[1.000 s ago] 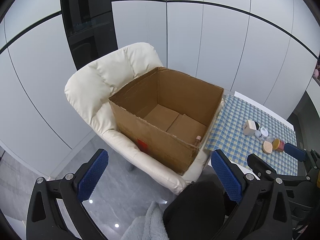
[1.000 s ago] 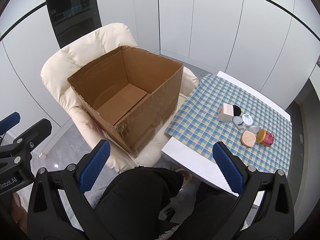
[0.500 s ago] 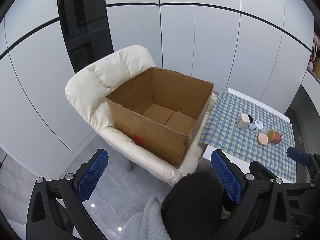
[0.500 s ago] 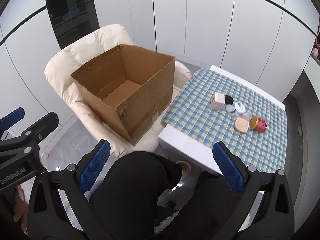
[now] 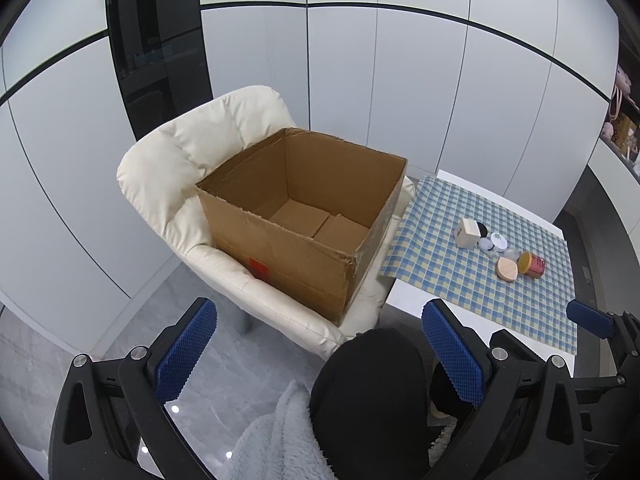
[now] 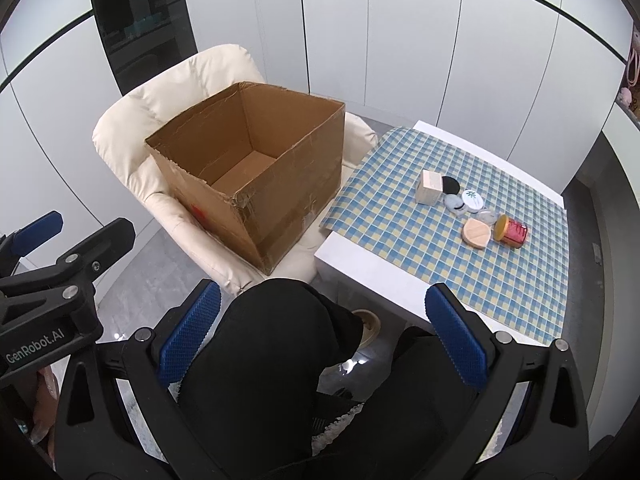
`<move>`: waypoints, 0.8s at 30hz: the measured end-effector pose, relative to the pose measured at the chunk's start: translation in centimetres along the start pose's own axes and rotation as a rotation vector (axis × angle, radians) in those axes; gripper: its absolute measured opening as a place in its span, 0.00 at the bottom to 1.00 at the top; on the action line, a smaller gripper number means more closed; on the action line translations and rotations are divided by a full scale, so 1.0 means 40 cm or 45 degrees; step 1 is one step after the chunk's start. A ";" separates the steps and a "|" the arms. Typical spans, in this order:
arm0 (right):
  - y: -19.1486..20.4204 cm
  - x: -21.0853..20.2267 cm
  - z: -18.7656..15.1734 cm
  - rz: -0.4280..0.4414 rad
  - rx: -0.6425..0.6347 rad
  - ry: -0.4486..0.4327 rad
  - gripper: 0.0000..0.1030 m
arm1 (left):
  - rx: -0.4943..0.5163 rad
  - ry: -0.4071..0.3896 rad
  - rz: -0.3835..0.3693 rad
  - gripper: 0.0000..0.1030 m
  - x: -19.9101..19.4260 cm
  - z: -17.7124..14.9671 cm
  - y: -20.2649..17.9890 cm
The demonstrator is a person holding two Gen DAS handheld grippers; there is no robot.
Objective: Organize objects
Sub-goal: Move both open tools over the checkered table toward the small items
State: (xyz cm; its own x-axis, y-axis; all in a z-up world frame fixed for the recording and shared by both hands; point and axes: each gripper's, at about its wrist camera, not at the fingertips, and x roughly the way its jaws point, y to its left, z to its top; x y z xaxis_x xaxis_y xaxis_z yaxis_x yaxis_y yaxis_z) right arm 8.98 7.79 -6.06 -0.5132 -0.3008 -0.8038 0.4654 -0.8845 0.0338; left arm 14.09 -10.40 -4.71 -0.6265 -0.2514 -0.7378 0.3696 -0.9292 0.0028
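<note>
Landmark: cream padded armchair [image 5: 192,168], on a dark leg.
Walls: behind the armchair, tall white panels [image 5: 416,80] crossed by a thin dark horizontal line.
Dark panel: glossy black strip [image 5: 156,52] behind the armchair's left side.
Floor: grey glossy tiles [image 5: 132,344] under the armchair, with small light spots.
Desk: white desk [image 6: 360,256] just right of the armchair, under a blue-and-yellow checked cloth [image 6: 440,240].

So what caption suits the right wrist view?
Open gripper faces a cardboard box on a chair, toiletries on a table.
</note>
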 end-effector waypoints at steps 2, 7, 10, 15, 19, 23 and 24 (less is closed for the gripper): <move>0.000 -0.005 -0.003 -0.006 0.000 -0.001 1.00 | 0.003 0.000 -0.007 0.99 -0.003 -0.001 -0.003; -0.001 -0.017 -0.006 -0.018 -0.001 -0.005 1.00 | 0.015 -0.007 -0.021 0.99 -0.014 -0.002 -0.014; -0.006 -0.025 -0.008 -0.026 0.001 -0.012 1.00 | 0.028 -0.009 -0.026 0.99 -0.018 -0.003 -0.022; -0.021 -0.034 -0.011 -0.044 0.024 -0.019 1.00 | 0.055 -0.014 -0.041 0.99 -0.020 0.000 -0.042; -0.044 -0.043 -0.016 -0.061 0.055 -0.024 1.00 | 0.081 -0.018 -0.060 0.99 -0.020 0.003 -0.066; -0.071 -0.050 -0.024 -0.083 0.081 -0.025 1.00 | 0.109 -0.017 -0.081 0.99 -0.018 0.003 -0.096; -0.079 -0.052 -0.027 -0.087 0.090 -0.024 1.00 | 0.116 -0.016 -0.085 0.99 -0.017 0.002 -0.104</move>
State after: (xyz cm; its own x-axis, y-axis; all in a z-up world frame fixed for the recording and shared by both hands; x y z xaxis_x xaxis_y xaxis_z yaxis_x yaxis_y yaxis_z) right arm 9.36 11.58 -5.14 -0.5556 -0.2451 -0.7945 0.3773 -0.9258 0.0218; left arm 12.91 -6.40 -4.16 -0.6564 -0.1909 -0.7299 0.2629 -0.9647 0.0159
